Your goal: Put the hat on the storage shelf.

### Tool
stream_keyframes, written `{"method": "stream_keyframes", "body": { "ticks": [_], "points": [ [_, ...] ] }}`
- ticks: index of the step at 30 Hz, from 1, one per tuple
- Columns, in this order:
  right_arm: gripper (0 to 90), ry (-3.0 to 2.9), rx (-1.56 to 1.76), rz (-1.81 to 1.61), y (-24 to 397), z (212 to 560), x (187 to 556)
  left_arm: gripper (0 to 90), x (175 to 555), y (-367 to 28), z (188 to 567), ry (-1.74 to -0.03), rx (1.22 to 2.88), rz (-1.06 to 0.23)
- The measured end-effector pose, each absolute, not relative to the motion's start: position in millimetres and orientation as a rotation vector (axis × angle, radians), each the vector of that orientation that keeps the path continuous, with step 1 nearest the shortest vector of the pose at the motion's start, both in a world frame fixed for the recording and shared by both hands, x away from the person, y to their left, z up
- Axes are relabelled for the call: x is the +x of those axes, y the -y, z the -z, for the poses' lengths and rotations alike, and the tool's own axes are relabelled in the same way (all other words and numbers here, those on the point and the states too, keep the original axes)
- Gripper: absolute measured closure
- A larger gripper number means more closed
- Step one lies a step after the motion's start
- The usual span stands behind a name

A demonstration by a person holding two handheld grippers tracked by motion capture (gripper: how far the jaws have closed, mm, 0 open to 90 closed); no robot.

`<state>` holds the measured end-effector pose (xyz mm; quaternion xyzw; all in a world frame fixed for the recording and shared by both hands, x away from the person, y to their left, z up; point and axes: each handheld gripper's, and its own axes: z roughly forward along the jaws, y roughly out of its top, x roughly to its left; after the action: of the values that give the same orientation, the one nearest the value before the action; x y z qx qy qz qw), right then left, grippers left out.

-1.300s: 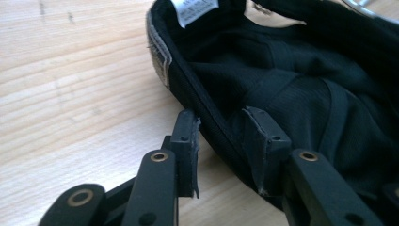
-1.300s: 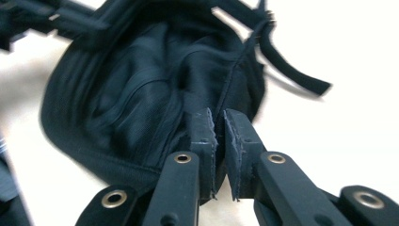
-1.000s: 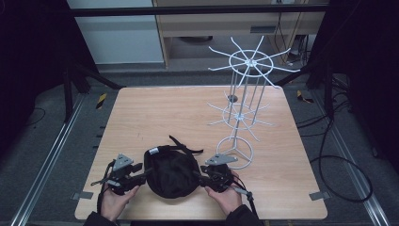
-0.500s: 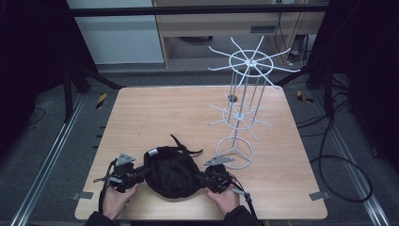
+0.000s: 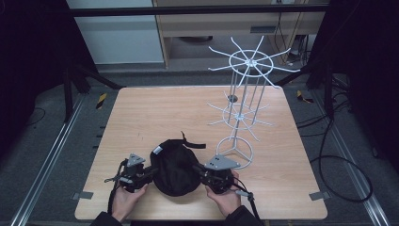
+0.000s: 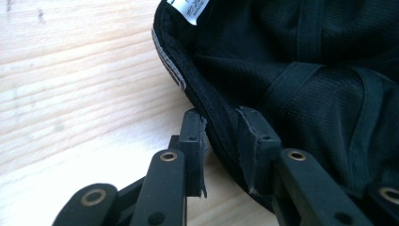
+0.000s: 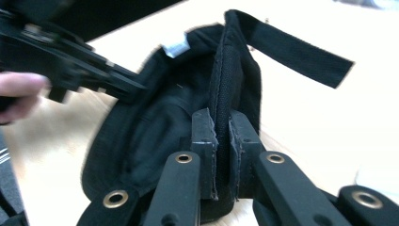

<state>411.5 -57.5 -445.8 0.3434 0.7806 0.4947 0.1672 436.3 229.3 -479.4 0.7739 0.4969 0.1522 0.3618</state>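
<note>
Cap (image 5: 174, 165), one, black, lies upside down near the desk's (image 5: 150, 113) front edge, strap (image 5: 192, 142) trailing toward the back. I have my left tool (image 6: 220, 136) straddling the cap's rim on its left side, jaws partly open with the rim between them, one pad touching. My right tool (image 7: 222, 141) is closed tight on the rim at the cap's right side. One white wire rack (image 5: 244, 94) stands just behind the right tool, its ring base (image 5: 235, 149) near it. Desk's left and far parts lie bare; the front edge is close under both hands.
</note>
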Motion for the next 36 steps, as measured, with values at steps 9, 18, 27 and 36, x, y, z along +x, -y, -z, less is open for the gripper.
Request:
{"method": "stream_keyframes", "body": {
  "ticks": [9, 18, 27, 36],
  "points": [
    [83.0, -2.273, 0.877, -1.416, 46.6, 451.4, 404.4, 67.0, 441.3, -229.9, 477.8, -1.264, 1.985, -0.391],
    [83.0, -2.274, 0.909, -1.366, 44.1, 457.2, 404.1, 55.5, 435.1, -246.7, 447.9, -1.239, 1.876, -0.408],
    [82.1, -2.29, 0.896, -1.359, 39.2, 462.1, 402.4, 47.7, 431.3, -221.5, 422.4, -1.106, 1.819, -0.321],
    [82.1, -2.292, 0.892, -1.356, 38.5, 463.0, 402.2, 42.4, 437.4, -197.9, 421.0, -1.067, 1.838, -0.274]
  ]
}}
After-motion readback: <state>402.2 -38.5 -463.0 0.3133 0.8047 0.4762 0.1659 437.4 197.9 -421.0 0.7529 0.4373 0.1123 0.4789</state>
